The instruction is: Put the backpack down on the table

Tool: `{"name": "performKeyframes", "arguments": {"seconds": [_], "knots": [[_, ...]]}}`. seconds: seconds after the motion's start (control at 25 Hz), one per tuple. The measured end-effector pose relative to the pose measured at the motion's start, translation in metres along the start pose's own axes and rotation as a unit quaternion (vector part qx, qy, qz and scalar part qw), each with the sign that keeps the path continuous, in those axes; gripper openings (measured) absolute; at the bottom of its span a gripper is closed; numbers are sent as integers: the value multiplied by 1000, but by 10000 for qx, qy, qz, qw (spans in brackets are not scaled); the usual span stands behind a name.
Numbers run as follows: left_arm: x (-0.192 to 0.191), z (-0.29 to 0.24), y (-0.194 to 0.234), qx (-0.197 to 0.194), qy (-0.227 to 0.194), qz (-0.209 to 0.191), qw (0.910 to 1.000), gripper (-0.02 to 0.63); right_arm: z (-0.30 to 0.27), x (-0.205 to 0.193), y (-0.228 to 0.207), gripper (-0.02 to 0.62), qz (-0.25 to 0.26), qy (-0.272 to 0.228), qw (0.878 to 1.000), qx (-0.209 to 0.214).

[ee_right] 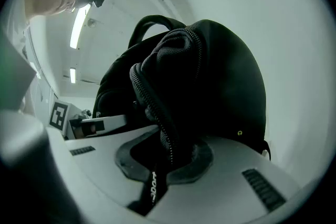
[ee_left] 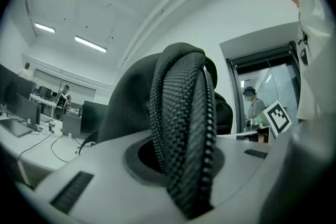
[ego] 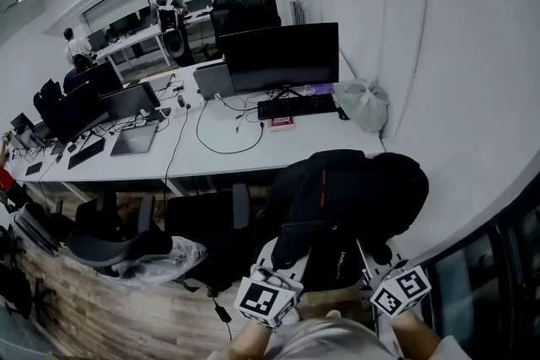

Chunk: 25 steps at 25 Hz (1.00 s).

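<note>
Head view: black backpack (ego: 346,190) hung in front of the person at the near right end of the white table (ego: 236,160), its far part over the table's near corner. Couldn't tell whether it touched the top; I'd judge it not set down yet. left gripper (ego: 283,255) and right gripper (ego: 371,255) took it from the near side, one on each flank. That probably split the load and kept the bag upright for a level set-down. The landing spot looked free: monitor (ego: 283,55), keyboard (ego: 297,105), a small red box (ego: 281,122) and a plastic bag (ego: 363,104) all sat farther back. The red box had white print, too small to read. The gripper cubes carried square markers only, no text.

Left gripper view: jaws clamped on a woven strap (ee_left: 181,113), which ran up between them and looped over the top. Holding the strap rather than the body gave a firm pinch on thin material. The right gripper's marker cube (ee_left: 276,118) showed at right. No lettering here.

Right gripper view: jaws pinched a fold of fabric along the zipper seam (ee_right: 157,107), with the bag's bulk above and to the right. A pull tab (ee_right: 152,186) hung down between the jaws with white lettering, unreadable. A small pale mark (ee_right: 240,133) low on the body was too small to identify.
</note>
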<state>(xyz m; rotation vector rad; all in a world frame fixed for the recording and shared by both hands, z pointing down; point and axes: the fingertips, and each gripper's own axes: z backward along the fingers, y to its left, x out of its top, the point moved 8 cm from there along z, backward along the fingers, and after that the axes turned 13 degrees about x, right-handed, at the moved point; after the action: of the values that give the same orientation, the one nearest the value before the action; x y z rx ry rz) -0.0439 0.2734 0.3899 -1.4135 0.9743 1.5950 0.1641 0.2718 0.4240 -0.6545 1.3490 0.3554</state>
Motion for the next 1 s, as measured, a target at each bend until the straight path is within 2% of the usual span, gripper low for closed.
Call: {"name": "performKeyframes", "arguments": {"seconds": [1.0], "knots": [[-1,-11,-35,113,78,72,9999,46,27,12,-22,29,-97,-31,9998,177]]}}
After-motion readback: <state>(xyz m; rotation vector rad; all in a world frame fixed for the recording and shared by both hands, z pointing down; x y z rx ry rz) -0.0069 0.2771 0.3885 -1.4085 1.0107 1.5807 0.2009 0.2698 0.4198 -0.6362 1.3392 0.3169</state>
